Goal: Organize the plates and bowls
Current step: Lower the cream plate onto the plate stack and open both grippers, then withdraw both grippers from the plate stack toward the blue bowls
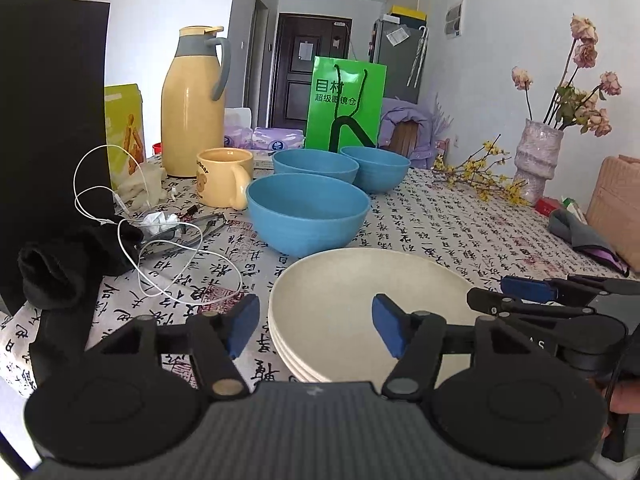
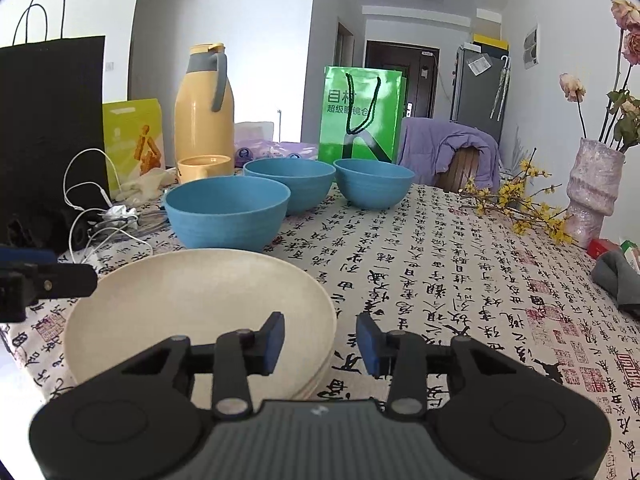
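Plates [image 1: 352, 300] stacked, hand [image 1: 624, 396] left-view only

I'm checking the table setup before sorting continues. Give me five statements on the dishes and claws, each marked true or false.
1. Three blue bowls stand apart on the tablecloth. True.
2. The cream plates lie in one stack. True.
3. The left claw is shut on a plate. False: it is open, pads clear of the stack.
4. A bowl sits on the plates. False: the plates carry nothing.
5. The right claw holds nothing. True.
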Demonstrator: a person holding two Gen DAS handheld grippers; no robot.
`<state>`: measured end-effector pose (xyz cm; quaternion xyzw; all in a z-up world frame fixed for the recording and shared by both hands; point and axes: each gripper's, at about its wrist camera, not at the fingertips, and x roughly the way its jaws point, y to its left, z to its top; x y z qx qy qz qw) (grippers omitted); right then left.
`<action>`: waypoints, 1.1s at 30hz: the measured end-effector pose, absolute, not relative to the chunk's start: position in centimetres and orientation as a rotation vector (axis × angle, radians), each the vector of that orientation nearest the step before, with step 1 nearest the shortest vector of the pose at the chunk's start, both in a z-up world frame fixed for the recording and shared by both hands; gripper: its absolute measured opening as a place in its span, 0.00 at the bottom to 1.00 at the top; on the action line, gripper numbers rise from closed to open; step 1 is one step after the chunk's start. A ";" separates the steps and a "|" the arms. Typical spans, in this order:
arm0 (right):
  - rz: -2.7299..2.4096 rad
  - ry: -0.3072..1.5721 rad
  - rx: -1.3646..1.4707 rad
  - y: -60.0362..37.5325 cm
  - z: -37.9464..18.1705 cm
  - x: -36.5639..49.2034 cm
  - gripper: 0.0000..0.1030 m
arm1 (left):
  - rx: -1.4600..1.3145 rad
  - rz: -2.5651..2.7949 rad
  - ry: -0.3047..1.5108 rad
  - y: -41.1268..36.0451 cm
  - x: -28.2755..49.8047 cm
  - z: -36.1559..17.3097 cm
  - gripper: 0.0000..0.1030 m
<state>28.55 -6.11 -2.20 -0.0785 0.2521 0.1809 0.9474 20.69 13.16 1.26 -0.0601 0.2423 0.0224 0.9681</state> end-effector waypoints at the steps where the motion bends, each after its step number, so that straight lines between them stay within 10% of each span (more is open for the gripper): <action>1: 0.375 0.508 -0.156 -6.3 -1.9 28.0 0.38 | -0.128 0.040 0.476 13.2 20.1 1.4 0.65; 15: 0.379 0.388 -0.050 -11.6 0.0 14.8 0.83 | -0.056 0.056 0.256 10.9 8.3 1.0 0.96; 33: 0.338 0.361 0.032 -14.8 -0.8 9.2 0.89 | -0.038 0.036 0.225 9.4 5.3 0.4 1.00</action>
